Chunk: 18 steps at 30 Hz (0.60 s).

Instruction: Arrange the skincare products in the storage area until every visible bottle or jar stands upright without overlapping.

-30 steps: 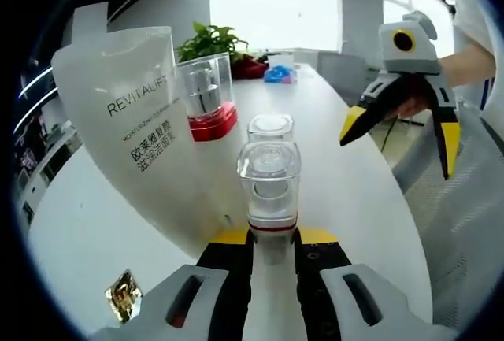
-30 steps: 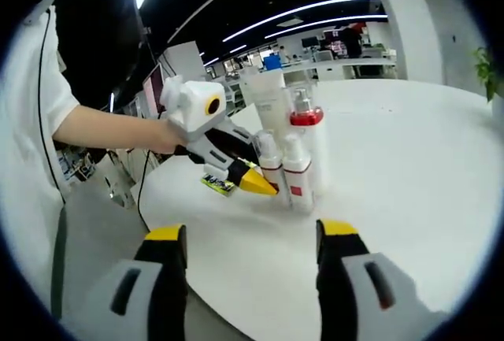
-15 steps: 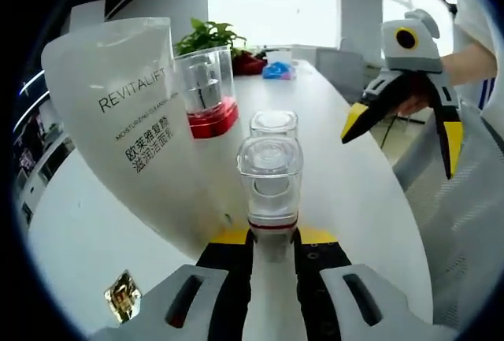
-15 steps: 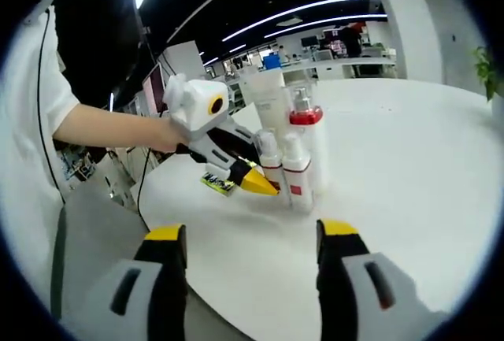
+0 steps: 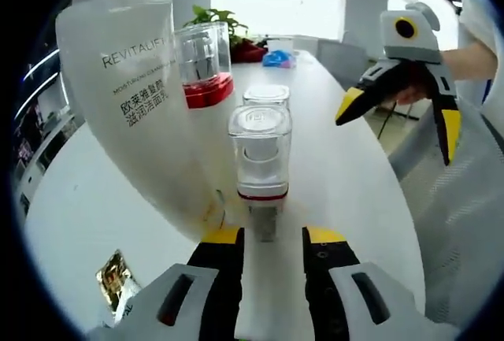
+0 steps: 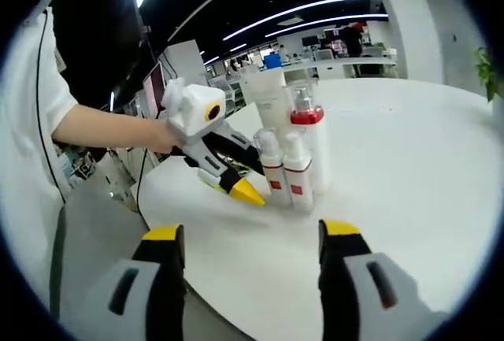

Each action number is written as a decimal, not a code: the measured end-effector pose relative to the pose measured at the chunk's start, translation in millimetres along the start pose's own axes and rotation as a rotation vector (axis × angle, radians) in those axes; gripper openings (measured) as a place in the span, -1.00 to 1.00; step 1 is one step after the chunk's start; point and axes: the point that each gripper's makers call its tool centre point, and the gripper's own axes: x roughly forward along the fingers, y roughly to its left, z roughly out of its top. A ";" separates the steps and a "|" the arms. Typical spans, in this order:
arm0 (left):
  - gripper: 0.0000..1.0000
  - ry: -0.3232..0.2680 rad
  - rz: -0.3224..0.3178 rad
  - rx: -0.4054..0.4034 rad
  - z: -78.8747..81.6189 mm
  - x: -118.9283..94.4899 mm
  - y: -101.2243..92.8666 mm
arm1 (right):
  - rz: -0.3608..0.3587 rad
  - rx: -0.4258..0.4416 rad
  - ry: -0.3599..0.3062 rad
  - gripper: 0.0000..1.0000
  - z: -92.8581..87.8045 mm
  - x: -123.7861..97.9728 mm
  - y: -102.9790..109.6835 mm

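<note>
Left gripper view: tall white tube cut off at its top; small print below "REVITALIFT" too small to read. Rear clear-capped bottle mostly hidden behind front bottle. Gold item on worktop unidentifiable.

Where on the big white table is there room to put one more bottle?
The widest bare stretch of the table lies beyond and to the right of the bottle cluster in the right gripper view. It is crowded around the tube, the red pump bottle and the two small bottles, with the left gripper beside them.
</note>
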 end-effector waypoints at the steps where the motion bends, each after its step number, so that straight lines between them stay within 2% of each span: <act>1: -0.41 0.000 0.000 -0.006 -0.7 -1.1 -0.9 | -0.001 -0.002 0.002 0.40 -0.2 0.0 0.0; 13: -0.22 -0.001 0.040 -0.073 -13.8 -19.4 -9.2 | -0.007 -0.031 0.010 0.43 1.8 -1.6 2.9; 18: -0.20 0.001 0.080 -0.118 -21.7 -31.2 -11.5 | -0.010 -0.040 0.011 0.45 2.8 -2.7 4.5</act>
